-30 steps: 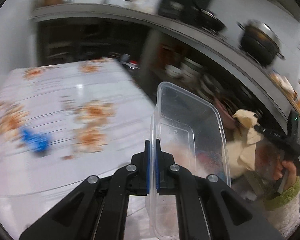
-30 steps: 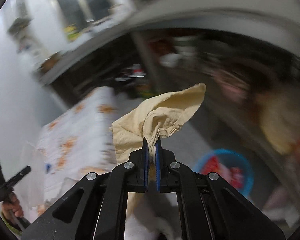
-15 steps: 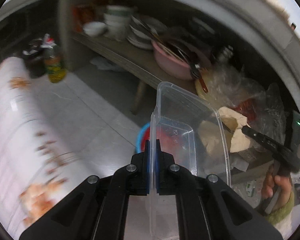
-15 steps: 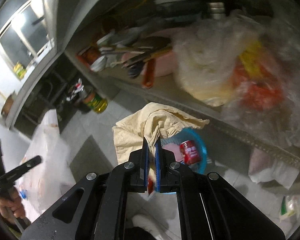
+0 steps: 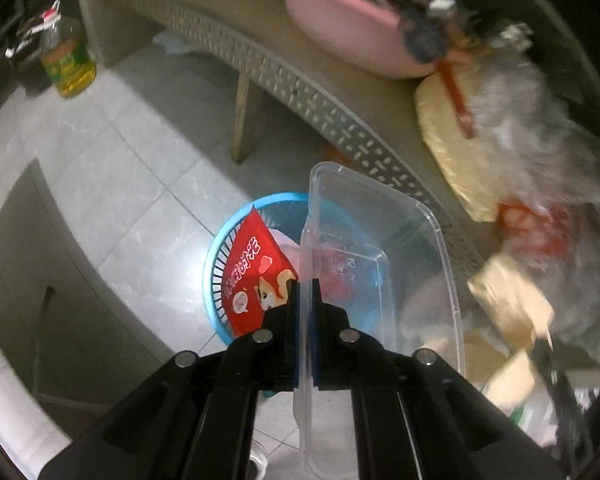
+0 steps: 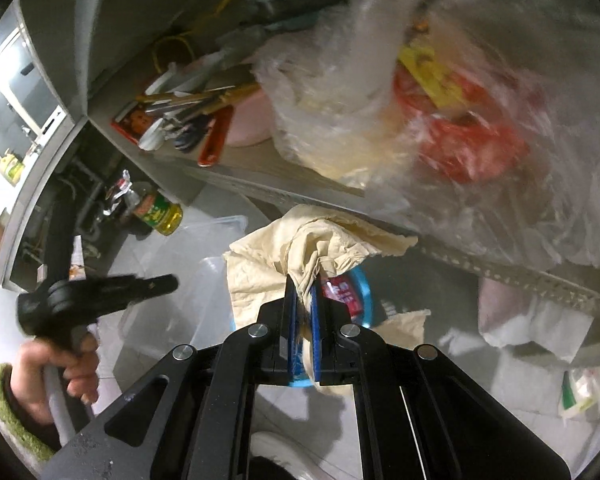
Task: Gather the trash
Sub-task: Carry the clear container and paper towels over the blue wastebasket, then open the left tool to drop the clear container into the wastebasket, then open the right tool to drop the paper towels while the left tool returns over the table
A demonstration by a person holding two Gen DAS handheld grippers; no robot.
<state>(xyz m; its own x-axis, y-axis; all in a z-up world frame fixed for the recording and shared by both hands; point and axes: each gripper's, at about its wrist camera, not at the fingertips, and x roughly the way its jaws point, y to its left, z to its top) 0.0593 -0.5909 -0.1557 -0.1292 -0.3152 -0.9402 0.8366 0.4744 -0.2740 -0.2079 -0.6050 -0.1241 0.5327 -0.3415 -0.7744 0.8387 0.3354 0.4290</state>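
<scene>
The left gripper [image 5: 307, 312] is clamped on the wall of a clear plastic food container [image 5: 380, 264], held on edge directly above the blue waste basket [image 5: 216, 280]. The right gripper [image 6: 303, 312] is clenched on a crumpled beige paper napkin [image 6: 300, 252], also above the basket and slightly to one side of it. The basket stands on the tiled floor [image 5: 120, 168], just in front of a low perforated shelf [image 5: 300, 92]. Inside the basket lie a red snack packet [image 5: 252, 276] and other red refuse — evidence of prior deposits. Well away from the basket, at the shelf's far end, stands a bottle of cooking oil [image 5: 68, 64].

Task status, as judged: both items are carried to the drop point but neither is released. Remaining steps — open each gripper over the basket, confirm both items land inside. The container is wide relative to the basket mouth; it may lodge on the rim.
</scene>
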